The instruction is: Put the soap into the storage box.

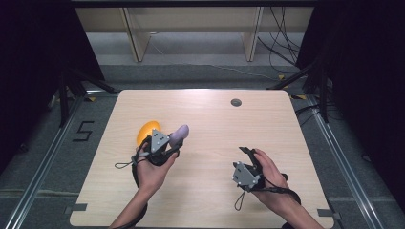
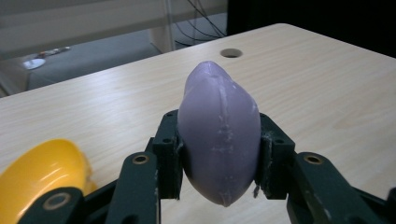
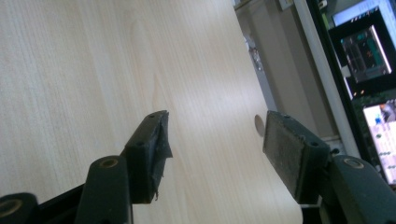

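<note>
Presently the left tongs (image 1: 173, 143) are clamped on a purple egg-shaped piece (image 2: 218, 135), both pads pressed to its sides, held just off the tabletop (image 1: 205, 114). A yellow rounded object (image 1: 146, 131) lies just beside that piece, on its left-edge side. The right tongs (image 1: 247, 151) stand part open with nothing between them, well apart from the purple piece toward the right edge; bare wood separates them. A round grommet hole (image 1: 236, 102) sits near the far edge. Grey floor and cables lie beyond.
</note>
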The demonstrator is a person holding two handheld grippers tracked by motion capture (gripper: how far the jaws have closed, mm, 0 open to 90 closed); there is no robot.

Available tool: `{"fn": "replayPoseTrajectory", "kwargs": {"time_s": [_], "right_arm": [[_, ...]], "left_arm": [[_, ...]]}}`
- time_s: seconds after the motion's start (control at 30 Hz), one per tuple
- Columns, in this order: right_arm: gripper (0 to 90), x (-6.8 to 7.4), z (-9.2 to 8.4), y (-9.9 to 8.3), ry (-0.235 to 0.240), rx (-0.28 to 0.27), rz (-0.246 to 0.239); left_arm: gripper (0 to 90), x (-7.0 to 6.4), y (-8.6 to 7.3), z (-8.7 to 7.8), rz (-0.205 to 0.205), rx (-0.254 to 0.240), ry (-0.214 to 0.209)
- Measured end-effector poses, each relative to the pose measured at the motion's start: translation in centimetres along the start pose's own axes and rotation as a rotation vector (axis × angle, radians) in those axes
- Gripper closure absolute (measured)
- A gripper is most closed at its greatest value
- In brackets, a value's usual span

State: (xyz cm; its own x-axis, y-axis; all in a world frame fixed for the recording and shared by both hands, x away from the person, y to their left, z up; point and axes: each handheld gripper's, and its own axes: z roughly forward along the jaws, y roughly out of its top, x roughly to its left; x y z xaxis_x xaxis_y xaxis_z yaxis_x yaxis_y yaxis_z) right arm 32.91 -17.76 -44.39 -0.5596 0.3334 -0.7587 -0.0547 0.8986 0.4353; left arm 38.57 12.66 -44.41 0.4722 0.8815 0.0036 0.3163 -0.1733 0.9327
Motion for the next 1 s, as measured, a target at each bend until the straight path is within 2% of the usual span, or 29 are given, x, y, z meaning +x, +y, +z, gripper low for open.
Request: {"fn": "replayPoseTrajectory", "kwargs": {"time_s": [0.07, 0.13, 0.17, 0.3, 0.33, 0.37, 0.43, 0.5, 0.53, 0.63, 0.73, 0.8, 1.0], "right_arm": [[41.7, -0.3, 0.0, -0.5, 0.007, -0.005, 0.055], [41.9, -0.4, 0.0, -0.6, 0.003, -0.014, 0.062], [42.2, -0.5, 0.0, -0.8, 0.007, -0.015, 0.087], [42.3, -0.6, 0.2, -0.9, 0.013, -0.01, 0.099], [42.4, -0.5, 0.2, -0.9, 0.026, -0.016, 0.119], [42.4, -0.6, 0.2, -1.0, 0.011, -0.008, 0.105], [42.5, -0.6, 0.2, -1.0, 0.03, -0.018, 0.139], [42.5, -0.8, 0.3, -1.2, 0.023, -0.004, 0.124], [42.6, -0.7, 0.3, -1.2, 0.041, -0.01, 0.148], [42.7, -0.8, 0.4, -1.2, 0.028, -0.013, 0.149], [42.8, -0.8, 0.4, -1.3, 0.05, -0.008, 0.168], [42.8, -0.9, 0.4, -1.4, 0.043, -0.004, 0.156], [42.8, -1.0, 0.5, -1.5, 0.042, -0.003, 0.161]], "left_arm": [[58.4, 0.2, -0.1, -0.2, -0.017, -0.031, 0.033], [58.4, 0.2, -0.5, -0.5, -0.018, -0.05, 0.059], [58.4, 0.1, -0.7, -0.5, -0.033, -0.053, 0.061], [58.4, 0.0, -1.4, -0.8, -0.023, -0.06, 0.081], [58.4, 0.0, -1.6, -0.9, -0.02, -0.063, 0.088], [58.4, 0.0, -1.7, -1.0, -0.026, -0.07, 0.092], [58.4, 0.2, -1.8, -1.3, -0.026, -0.082, 0.111], [58.4, 0.4, -1.8, -1.5, -0.031, -0.092, 0.129], [58.4, 0.6, -1.8, -1.6, -0.033, -0.099, 0.14], [58.4, 0.9, -1.8, -2.0, -0.044, -0.118, 0.169], [58.4, 1.3, -1.8, -2.3, -0.052, -0.138, 0.198], [58.4, 1.5, -1.8, -2.4, -0.054, -0.148, 0.221], [58.4, 2.0, -1.9, -2.6, -0.051, -0.161, 0.254]]}}
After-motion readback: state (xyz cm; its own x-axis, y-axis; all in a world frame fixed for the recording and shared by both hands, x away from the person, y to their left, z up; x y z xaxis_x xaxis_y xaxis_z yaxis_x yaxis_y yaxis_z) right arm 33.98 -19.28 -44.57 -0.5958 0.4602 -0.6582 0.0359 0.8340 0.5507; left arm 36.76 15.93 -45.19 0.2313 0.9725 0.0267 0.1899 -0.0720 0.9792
